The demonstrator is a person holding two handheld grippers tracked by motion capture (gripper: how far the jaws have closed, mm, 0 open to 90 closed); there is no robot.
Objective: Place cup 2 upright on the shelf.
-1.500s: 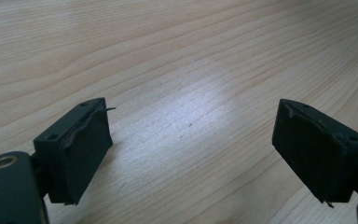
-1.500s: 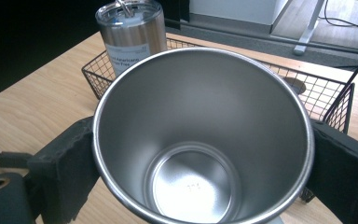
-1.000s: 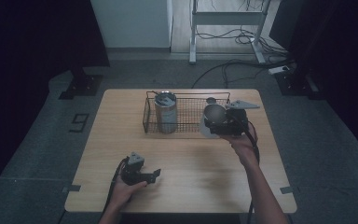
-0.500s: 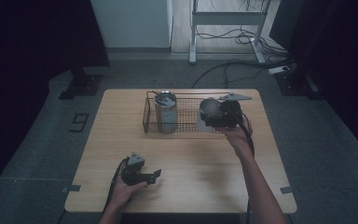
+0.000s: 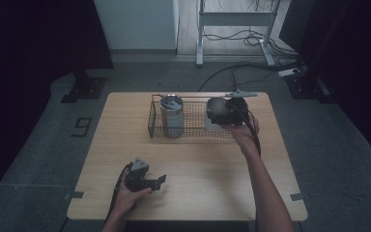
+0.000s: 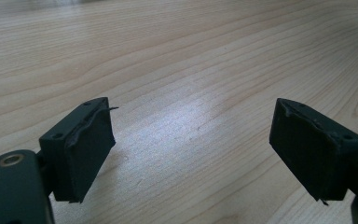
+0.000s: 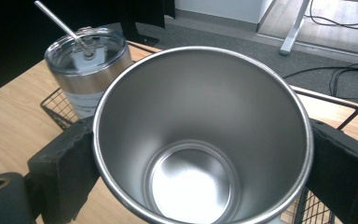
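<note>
Steel cup (image 7: 203, 135), open and empty, sits clamped between the two black jaws of the right gripper (image 7: 200, 163), one pad pressing on each side of its wall just below the rim. In the high view the same cup (image 5: 218, 110) is held over the right part of the wire basket (image 5: 193, 129), which stands at the far side of the wooden table (image 5: 207, 188). Whether the cup's base touches the basket cannot be told.

In the left end of the basket stands a lidded tumbler (image 5: 172, 116), upright, with a straw (image 7: 63, 24) slanting up out of its clear lid. Cup and tumbler are apart, with bare wire between them.

Near the front edge of the table, well apart from the basket, the left gripper (image 5: 147, 180) lies in the person's left hand (image 5: 125, 200). Its own view shows the jaws standing clearly apart with nothing between them, only wood grain beneath.
</note>
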